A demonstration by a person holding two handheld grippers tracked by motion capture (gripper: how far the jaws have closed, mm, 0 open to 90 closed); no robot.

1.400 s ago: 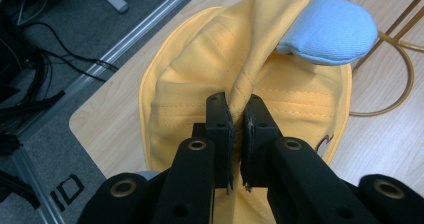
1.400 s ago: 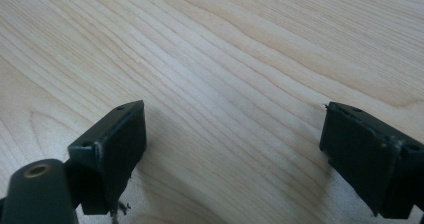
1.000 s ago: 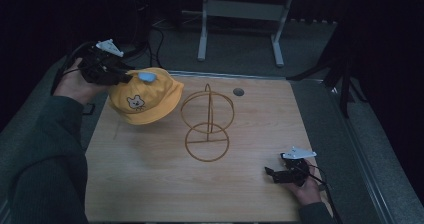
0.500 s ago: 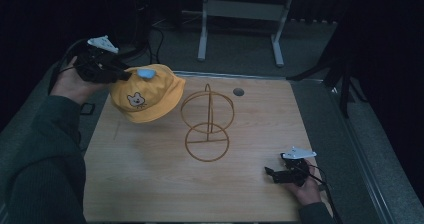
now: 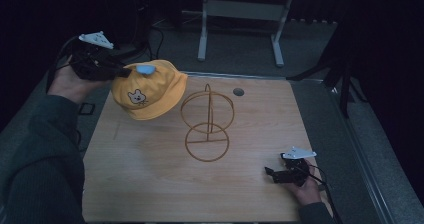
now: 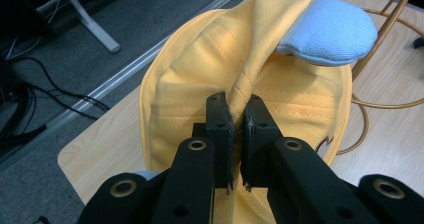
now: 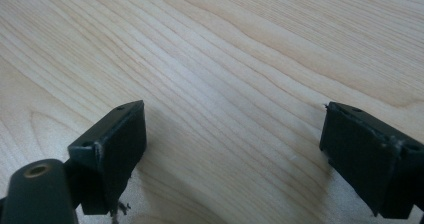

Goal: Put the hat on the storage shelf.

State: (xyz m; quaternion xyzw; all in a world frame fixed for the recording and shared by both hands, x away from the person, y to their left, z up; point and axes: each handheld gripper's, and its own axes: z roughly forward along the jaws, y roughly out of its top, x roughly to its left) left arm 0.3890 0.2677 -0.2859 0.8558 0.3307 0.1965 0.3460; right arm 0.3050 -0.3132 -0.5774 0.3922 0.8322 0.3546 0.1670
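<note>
on table (image 5: 150, 184): one hat (image 5: 150, 91), one stand (image 5: 207, 126)

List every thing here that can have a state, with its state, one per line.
Left gripper: shut on a fold of the yellow hat.
Yellow hat: lifted, hanging beside the wire stand.
Wire stand: upright on the table, bare.
Right gripper: open, holding nothing, low over the table.

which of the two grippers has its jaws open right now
The right gripper, resting low on the table, has its jaws wide apart with nothing between. The left gripper is clamped on a fold of the yellow hat.
</note>
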